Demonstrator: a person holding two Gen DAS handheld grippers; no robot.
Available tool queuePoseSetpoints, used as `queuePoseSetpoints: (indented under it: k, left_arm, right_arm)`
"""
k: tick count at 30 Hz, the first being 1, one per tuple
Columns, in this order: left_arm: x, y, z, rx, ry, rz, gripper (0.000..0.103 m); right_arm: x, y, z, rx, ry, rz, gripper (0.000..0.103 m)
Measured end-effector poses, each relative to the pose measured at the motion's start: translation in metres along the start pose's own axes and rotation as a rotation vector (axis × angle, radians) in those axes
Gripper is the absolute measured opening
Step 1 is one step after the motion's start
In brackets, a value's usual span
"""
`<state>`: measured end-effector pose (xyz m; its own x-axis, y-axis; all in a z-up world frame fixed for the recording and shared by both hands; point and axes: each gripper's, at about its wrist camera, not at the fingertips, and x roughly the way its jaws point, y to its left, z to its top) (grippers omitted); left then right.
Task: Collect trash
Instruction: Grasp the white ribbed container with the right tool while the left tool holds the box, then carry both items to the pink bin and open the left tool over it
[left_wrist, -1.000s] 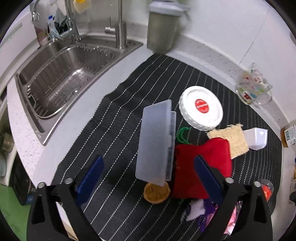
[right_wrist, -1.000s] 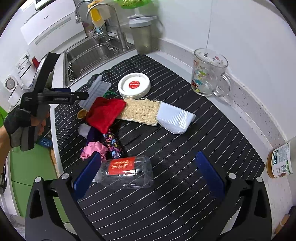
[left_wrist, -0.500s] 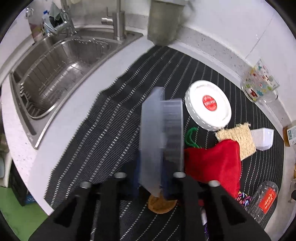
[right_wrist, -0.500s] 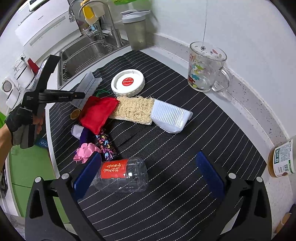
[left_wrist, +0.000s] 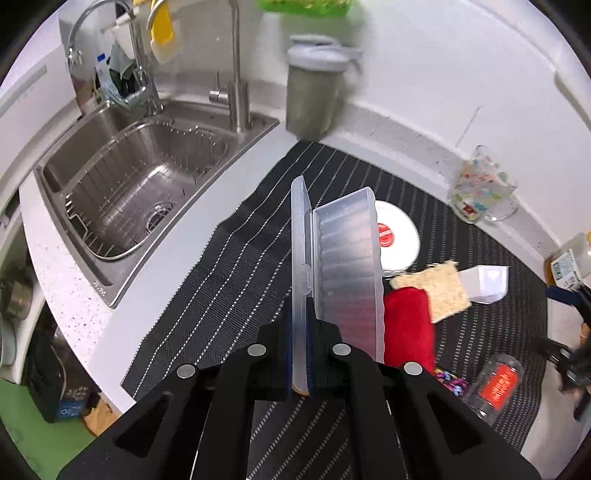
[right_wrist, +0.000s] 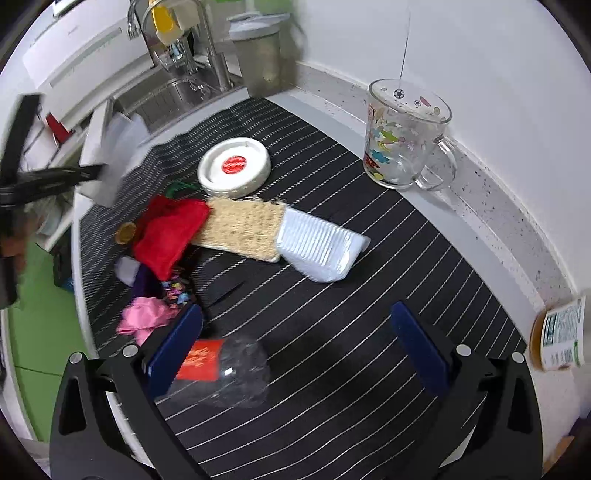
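My left gripper is shut on the lid edge of a clear hinged plastic box and holds it up above the black striped mat; it shows blurred in the right wrist view. My right gripper is open, low over the mat, with a crushed clear bottle with a red label beside its left finger. On the mat lie a red cloth, a loofah pad, a white plastic tray, a white lid with a red sticker, pink and patterned wrappers and a small brown lid.
A steel sink with a wire basket lies to the left. A grey shaker bottle stands at the back wall. A printed glass mug stands at the back right. A jar stands at the right edge.
My left gripper closed on the plastic box and lifted it off the mat. My right gripper moved down and forward, closer to the crushed bottle.
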<state>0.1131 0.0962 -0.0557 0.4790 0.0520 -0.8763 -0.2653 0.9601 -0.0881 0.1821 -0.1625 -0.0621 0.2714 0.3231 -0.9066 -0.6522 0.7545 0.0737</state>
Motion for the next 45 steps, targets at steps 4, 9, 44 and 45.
queuePoseSetpoints:
  k: [4, 9, 44, 45]
  left_arm:
    - [-0.015, -0.009, -0.006, -0.001, -0.018, -0.015, 0.006]
    - [-0.023, -0.015, -0.015, -0.014, -0.019, -0.023, 0.006]
    - [-0.121, -0.015, -0.120, -0.177, -0.056, 0.039, 0.006]
    - [-0.127, -0.009, -0.128, -0.193, -0.059, 0.052, 0.006]
  right_arm:
    - [0.021, -0.007, 0.011, -0.041, 0.018, -0.013, 0.100]
    - [0.053, -0.003, 0.025, -0.186, 0.049, -0.048, 0.100]
    - [-0.060, 0.081, -0.011, -0.331, -0.131, 0.250, 0.059]
    - [-0.064, 0.097, -0.015, -0.357, -0.137, 0.273, 0.059]
